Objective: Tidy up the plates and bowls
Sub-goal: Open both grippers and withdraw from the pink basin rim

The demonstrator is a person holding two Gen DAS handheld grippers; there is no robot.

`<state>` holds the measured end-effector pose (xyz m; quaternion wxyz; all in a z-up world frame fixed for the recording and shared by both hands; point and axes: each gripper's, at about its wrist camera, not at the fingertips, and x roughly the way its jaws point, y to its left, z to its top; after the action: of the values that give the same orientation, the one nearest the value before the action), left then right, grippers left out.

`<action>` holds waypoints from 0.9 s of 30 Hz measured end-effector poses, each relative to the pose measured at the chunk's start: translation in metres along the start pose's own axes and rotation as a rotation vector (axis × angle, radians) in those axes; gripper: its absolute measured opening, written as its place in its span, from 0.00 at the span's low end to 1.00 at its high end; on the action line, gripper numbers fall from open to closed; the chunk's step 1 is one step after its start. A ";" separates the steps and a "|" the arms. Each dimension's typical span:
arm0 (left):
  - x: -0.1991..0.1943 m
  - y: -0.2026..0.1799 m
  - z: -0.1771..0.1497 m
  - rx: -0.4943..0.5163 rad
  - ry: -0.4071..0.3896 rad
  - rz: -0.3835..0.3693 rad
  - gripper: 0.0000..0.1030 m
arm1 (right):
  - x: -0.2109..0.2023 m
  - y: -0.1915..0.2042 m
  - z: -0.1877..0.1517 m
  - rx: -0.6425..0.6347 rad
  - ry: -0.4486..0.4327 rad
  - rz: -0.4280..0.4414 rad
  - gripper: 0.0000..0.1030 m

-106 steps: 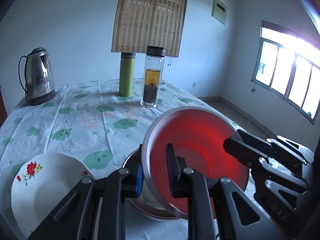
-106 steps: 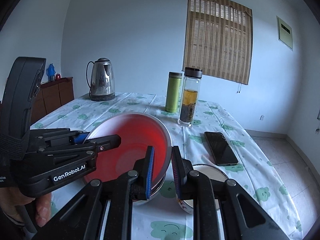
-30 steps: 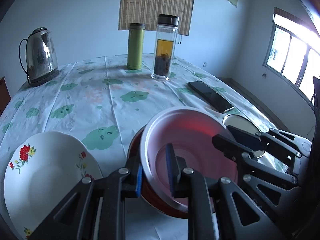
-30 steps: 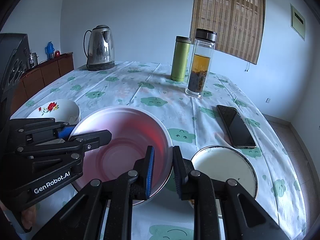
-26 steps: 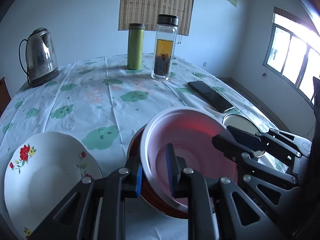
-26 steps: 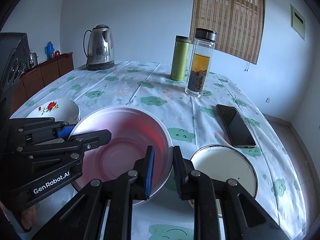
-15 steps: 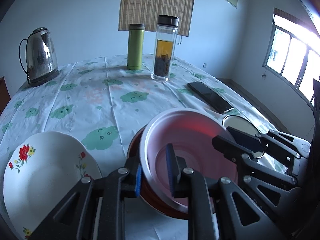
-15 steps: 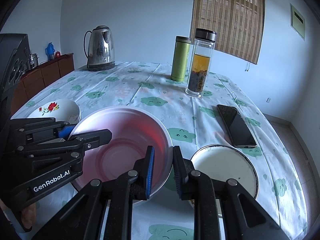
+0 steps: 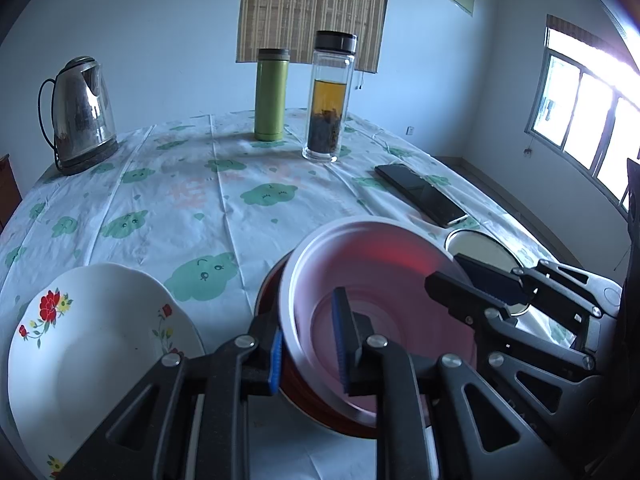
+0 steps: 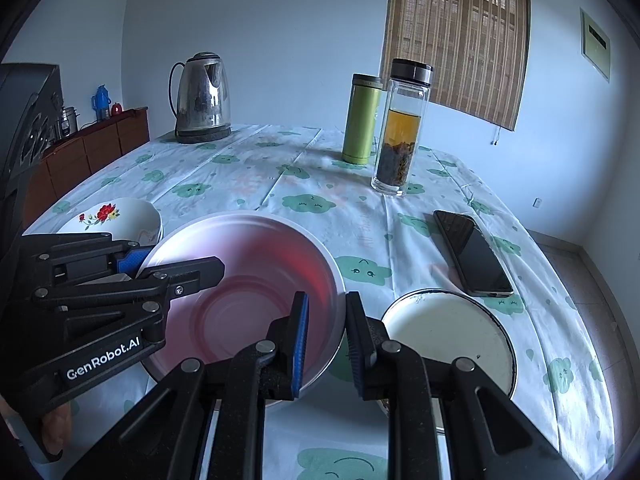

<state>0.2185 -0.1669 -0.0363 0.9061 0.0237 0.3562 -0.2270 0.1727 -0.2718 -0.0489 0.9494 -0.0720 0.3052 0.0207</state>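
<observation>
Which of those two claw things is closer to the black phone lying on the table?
Right. The right gripper clamps the pink bowl on its phone side; the left gripper grips the opposite rim.

A pink-red round plastic bowl (image 10: 248,280) is sitting nested in a dark red bowl (image 9: 276,292) at the near middle of the cloud-printed tablecloth (image 10: 248,176). At its nine o'clock a white flower-painted porcelain bowl (image 10: 120,216) is standing; at its three o'clock a cream enamel dish with a dark rim (image 10: 448,332) is lying just beside it. A black smartphone (image 10: 472,256) is lying at one o'clock of that dish. At twelve o'clock, far back, a green cylindrical flask (image 10: 360,120) is standing just left of and behind a clear glass tea bottle (image 10: 404,128). A steel electric kettle (image 10: 202,98) is standing at eleven o'clock, at the table's far edge.
</observation>
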 end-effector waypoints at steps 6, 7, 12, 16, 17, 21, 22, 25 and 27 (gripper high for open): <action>0.000 0.000 0.000 -0.001 -0.002 -0.005 0.27 | -0.002 0.001 0.001 0.004 -0.007 0.007 0.21; 0.000 -0.001 0.000 0.003 -0.002 -0.002 0.27 | -0.002 0.001 0.001 0.003 -0.007 0.008 0.21; 0.000 -0.001 0.000 -0.001 -0.004 -0.006 0.29 | -0.002 -0.002 0.001 0.015 -0.014 0.018 0.21; -0.003 0.001 0.001 -0.018 -0.018 -0.017 0.40 | -0.003 -0.001 0.000 0.016 -0.023 0.035 0.29; -0.005 0.003 0.001 -0.020 -0.021 -0.019 0.41 | -0.004 -0.001 0.000 0.016 -0.028 0.031 0.31; -0.007 0.004 0.001 -0.026 -0.026 -0.031 0.42 | -0.007 -0.003 -0.001 0.028 -0.041 0.034 0.35; -0.007 0.004 0.001 -0.025 -0.031 -0.030 0.43 | -0.007 -0.003 -0.002 0.029 -0.042 0.034 0.35; -0.010 0.005 0.001 -0.030 -0.048 -0.039 0.47 | -0.008 -0.006 -0.003 0.038 -0.050 0.029 0.37; -0.012 0.007 0.001 -0.037 -0.060 -0.049 0.50 | -0.011 -0.009 -0.004 0.052 -0.062 0.029 0.41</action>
<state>0.2141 -0.1559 -0.0282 0.9108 -0.0086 0.3336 -0.2430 0.1623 -0.2810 -0.0442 0.9595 -0.0420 0.2772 0.0288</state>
